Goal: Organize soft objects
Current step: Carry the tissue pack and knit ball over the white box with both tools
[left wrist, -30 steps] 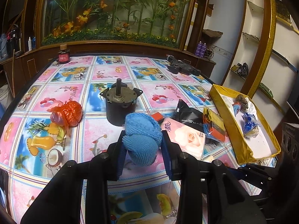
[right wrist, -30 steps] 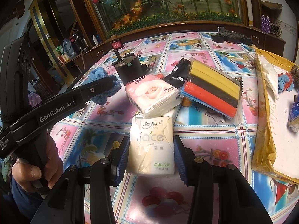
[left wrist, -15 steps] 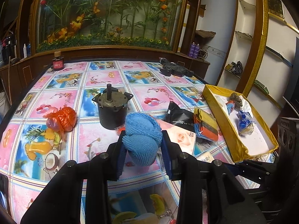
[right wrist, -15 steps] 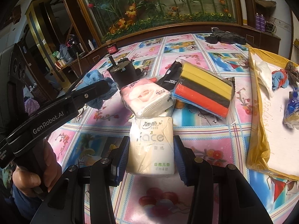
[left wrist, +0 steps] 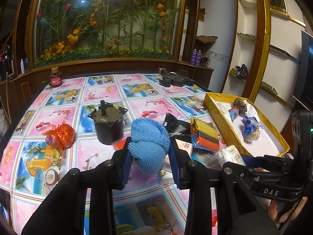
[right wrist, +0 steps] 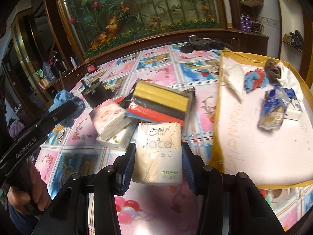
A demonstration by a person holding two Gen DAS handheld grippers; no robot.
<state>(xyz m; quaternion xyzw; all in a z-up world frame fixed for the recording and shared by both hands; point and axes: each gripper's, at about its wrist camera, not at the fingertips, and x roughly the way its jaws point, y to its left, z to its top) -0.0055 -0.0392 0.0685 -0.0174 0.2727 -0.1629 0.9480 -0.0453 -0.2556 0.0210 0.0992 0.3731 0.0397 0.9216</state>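
Note:
My left gripper (left wrist: 149, 162) is shut on a blue knitted cloth (left wrist: 149, 143) and holds it above the table. My right gripper (right wrist: 158, 166) is shut on a white tissue pack (right wrist: 159, 150), lifted just left of the gold box (right wrist: 217, 117). The gold box (left wrist: 219, 121) with a white floor holds several soft items: a blue-and-red cloth (right wrist: 254, 79), a blue bag (right wrist: 273, 109) and white tissue (right wrist: 234, 80). On the table lie a pink tissue pack (right wrist: 107, 117), a pack of coloured sponges (right wrist: 160, 103) and an orange mesh bag (left wrist: 60, 135).
A black motor (left wrist: 107, 125) stands mid-table. A black packet (left wrist: 178, 127) lies beside the sponges. A dark bottle (left wrist: 55, 77) and a black device (left wrist: 176, 79) sit at the far edge. A wooden cabinet with glass-fronted flowers backs the table.
My right gripper has lifted the white tissue pack and swung right, toward the gold box. My left gripper has risen slightly with the blue cloth.

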